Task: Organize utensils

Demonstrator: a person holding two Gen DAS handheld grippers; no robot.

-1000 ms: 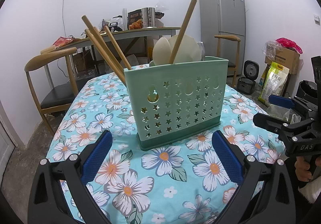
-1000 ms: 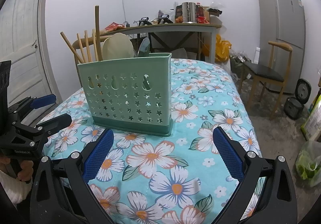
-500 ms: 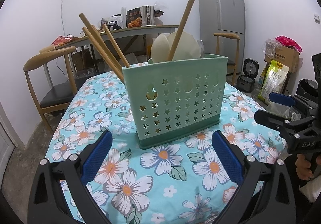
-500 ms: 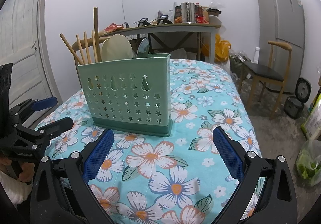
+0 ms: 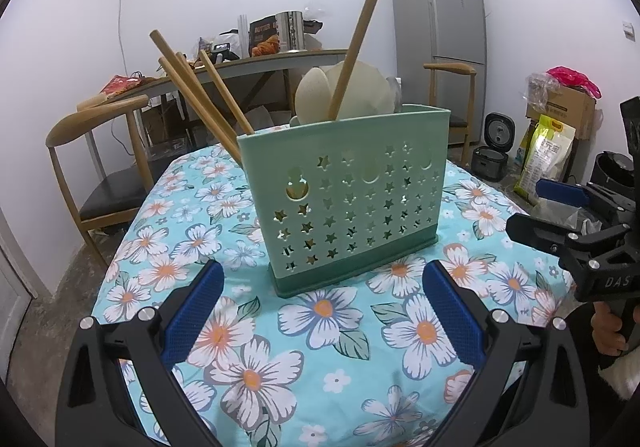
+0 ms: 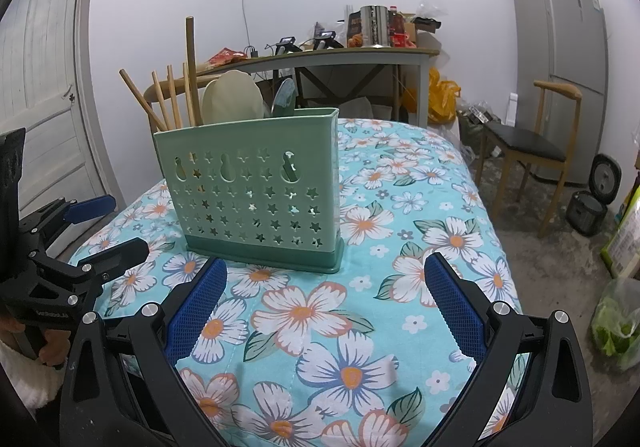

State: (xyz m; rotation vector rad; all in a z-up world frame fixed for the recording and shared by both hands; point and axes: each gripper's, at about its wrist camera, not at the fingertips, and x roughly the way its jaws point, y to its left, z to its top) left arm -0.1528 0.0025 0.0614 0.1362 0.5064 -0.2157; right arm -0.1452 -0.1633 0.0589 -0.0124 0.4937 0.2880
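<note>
1. Left wrist view, from left: chair (image 5: 96,151) beside the table (image 5: 168,259); chopsticks (image 5: 200,103) leaning out of the caddy's left end.
2. At centre: green caddy (image 5: 352,199) upright on the flowered cloth, holding a pale ladle (image 5: 360,91) and a long wooden handle (image 5: 354,51). No loose utensils visible on the table.
3. Low in frame: left gripper (image 5: 320,311) spread wide, nothing between its blue pads, short of the caddy and apart from it.
4. At right: right gripper (image 5: 560,215) seen side-on, also spread and empty, held by a hand (image 5: 612,335).
5. Right wrist view, from left: left gripper (image 6: 96,223) gaping at the frame edge; caddy (image 6: 256,191) with chopsticks (image 6: 160,99) at its left end, ladle (image 6: 232,99) in the middle, a spoon (image 6: 285,97) toward the right.
6. Low in frame: right gripper (image 6: 322,307) wide apart and empty, just short of the caddy's base.
7. Likely state: sorting looks close to done, though compartment dividers stay hidden.
8. Risks: a nudge to the tall, narrow caddy could tip it; brushing the slanted chopsticks or long handle could lever it over; dragging on the soft cloth could bunch it and shift the caddy.
</note>
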